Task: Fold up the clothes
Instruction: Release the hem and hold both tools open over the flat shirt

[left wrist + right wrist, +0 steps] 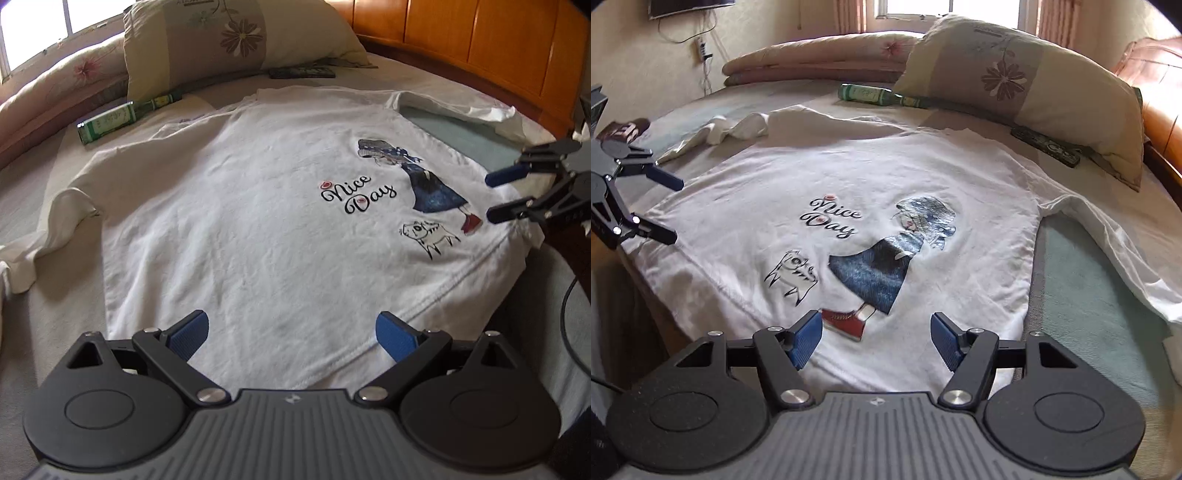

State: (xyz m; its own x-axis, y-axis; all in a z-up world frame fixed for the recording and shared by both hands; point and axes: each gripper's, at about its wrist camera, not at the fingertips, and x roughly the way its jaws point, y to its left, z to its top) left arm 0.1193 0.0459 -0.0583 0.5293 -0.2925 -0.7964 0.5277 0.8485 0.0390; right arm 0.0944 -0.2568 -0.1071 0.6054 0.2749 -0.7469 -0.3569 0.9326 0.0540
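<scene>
White shirt [258, 221] lies flat on the bed [55, 155]; both grippers [291, 334] [877, 339], jaws apart, hover at its hem, perhaps pinching only one layer.

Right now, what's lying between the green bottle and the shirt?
Nothing: in the right wrist view only a bare strip of bed sheet separates the bottle from the shirt.

I see the white shirt [229, 236] as soft, matt, faintly creased cloth with a smooth print. My left gripper [291, 338] looks like matt black plastic, its blue fingers [397, 338] ribbed, its pivot bolts shiny metal. The headboard [480, 40] is glossy orange wood.
</scene>
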